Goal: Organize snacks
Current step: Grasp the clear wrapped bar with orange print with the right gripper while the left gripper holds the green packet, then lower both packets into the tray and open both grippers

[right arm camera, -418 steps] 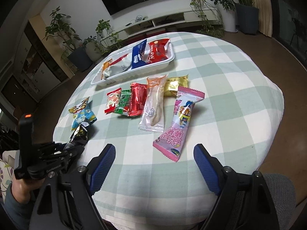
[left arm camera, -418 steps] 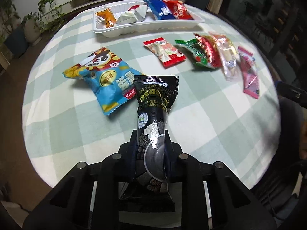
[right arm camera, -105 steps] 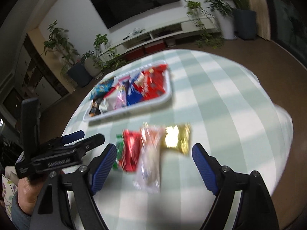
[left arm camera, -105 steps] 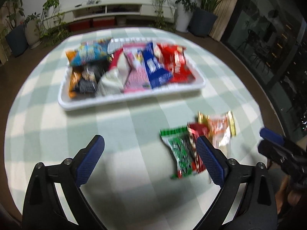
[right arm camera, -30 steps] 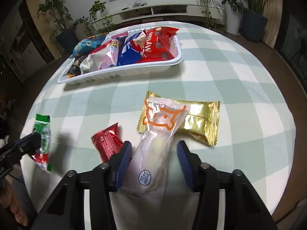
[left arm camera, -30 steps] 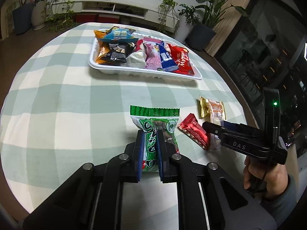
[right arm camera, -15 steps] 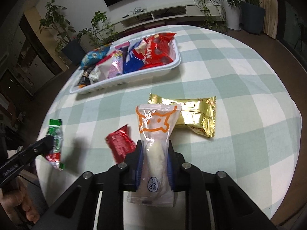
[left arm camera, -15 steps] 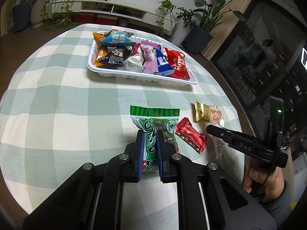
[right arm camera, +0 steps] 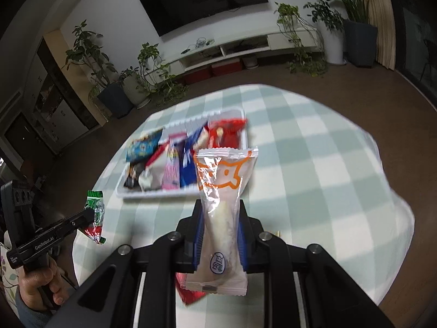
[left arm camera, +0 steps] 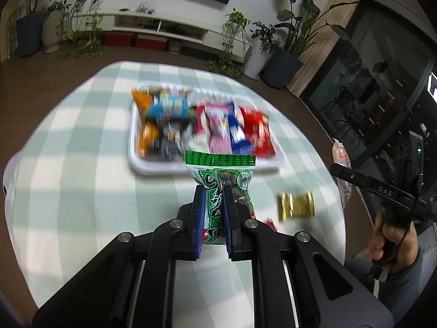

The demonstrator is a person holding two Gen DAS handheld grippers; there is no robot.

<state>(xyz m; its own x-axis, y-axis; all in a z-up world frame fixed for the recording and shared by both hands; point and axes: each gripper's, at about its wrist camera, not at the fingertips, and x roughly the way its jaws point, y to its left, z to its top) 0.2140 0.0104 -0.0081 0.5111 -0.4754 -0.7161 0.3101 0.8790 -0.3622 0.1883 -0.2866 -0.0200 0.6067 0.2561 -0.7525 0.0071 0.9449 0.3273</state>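
Note:
My left gripper (left arm camera: pixel 214 191) is shut on a green snack packet (left arm camera: pixel 222 172) and holds it up in the air in front of the white tray (left arm camera: pixel 153 168). My right gripper (right arm camera: pixel 220 207) is shut on a clear packet with an orange cat print (right arm camera: pixel 222 191), also lifted off the table. The tray (right arm camera: pixel 177 194) holds several snack packets. A gold packet (left arm camera: pixel 296 205) and a red packet (right arm camera: pixel 191 295) lie on the checked tablecloth. The left gripper with the green packet (right arm camera: pixel 94 210) also shows in the right wrist view.
The round table has a green and white checked cloth (left arm camera: pixel 82 164). Its edge drops off on all sides. Plants, a TV stand and a dark floor surround it. The right gripper body (left arm camera: pixel 379 188) shows at the right in the left wrist view.
Both grippers have lifted their packets off the table and risen. The view now tilts toward the tray, which looks closer and blurred from the motion.

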